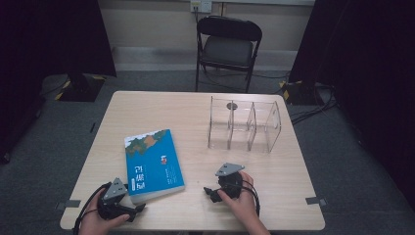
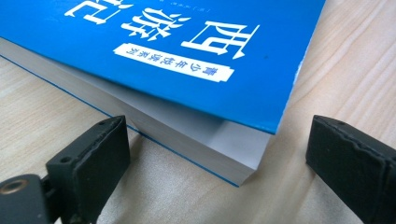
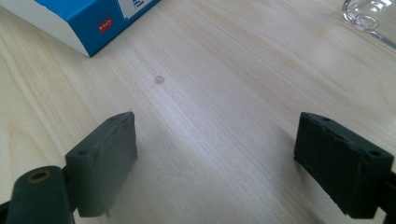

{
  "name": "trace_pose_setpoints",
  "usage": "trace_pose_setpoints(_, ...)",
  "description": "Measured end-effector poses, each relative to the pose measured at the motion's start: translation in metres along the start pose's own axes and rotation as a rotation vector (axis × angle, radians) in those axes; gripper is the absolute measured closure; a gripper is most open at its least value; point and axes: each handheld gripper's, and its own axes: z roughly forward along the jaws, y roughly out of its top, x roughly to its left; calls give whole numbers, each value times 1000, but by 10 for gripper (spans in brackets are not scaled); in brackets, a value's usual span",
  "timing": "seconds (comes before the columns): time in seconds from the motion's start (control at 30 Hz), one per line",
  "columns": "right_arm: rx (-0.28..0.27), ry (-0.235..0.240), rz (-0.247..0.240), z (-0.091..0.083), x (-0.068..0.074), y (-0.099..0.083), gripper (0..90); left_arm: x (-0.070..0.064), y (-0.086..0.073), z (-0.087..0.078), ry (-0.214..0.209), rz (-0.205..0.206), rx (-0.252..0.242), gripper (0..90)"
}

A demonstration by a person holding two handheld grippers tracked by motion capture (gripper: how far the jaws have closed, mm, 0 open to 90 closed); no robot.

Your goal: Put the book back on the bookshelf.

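Right now my left gripper (image 2: 219, 154) is spread wide at the near corner of the blue book (image 1: 154, 164), which lies flat on the table (image 1: 195, 215) left of the clear divider rack (image 1: 243, 125). To grip well, I'd slide one jaw under the corner and the other over the cover, closing gently. My right gripper (image 3: 215, 158) rests wide beside it, holding nothing
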Motion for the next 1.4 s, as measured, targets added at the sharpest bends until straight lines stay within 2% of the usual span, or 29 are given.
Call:
trace_pose_setpoints(0.07,0,1,0,0,0,0,128,1,0,-1,7,8,12,73)
trace_pose_setpoints(0.13,0,0,-1,0,0,0,128,1,0,-2,36,-29,-15,130)
trace_pose_setpoints(0.2,0,-1,0,0,0,0,127,2,1,-4,47,-33,-7,214)
trace_pose_setpoints(0.33,0,-2,1,0,0,0,126,1,4,-5,51,-33,30,226)
trace_pose_setpoints(0.53,-2,-8,1,1,1,0,123,0,10,-5,53,-68,64,241)
trace_pose_setpoints(0.63,-2,-13,5,1,2,1,121,0,16,-6,52,-68,104,242)
trace_pose_setpoints(0.7,-2,-17,7,1,2,1,120,0,16,-6,49,-81,102,245)
trace_pose_setpoints(0.9,1,-18,15,3,6,3,118,0,20,-10,52,-83,91,255)
trace_pose_setpoints(0.97,16,-20,22,5,8,6,118,0,22,-13,48,-87,80,258)
trace_pose_setpoints(1.03,36,-22,7,6,10,10,122,1,23,-14,45,-96,68,260)
trace_pose_setpoints(1.1,43,-3,-2,8,13,13,129,3,25,-17,33,-121,38,264)
trace_pose_setpoints(1.2,47,8,-24,10,16,16,130,3,26,-17,34,-122,33,269)
trace_pose_setpoints(1.33,43,51,-30,15,24,23,130,3,27,-19,35,-126,22,269)
trace_pose_setpoints(1.4,29,74,-50,17,32,32,129,3,29,-20,32,-136,6,269)
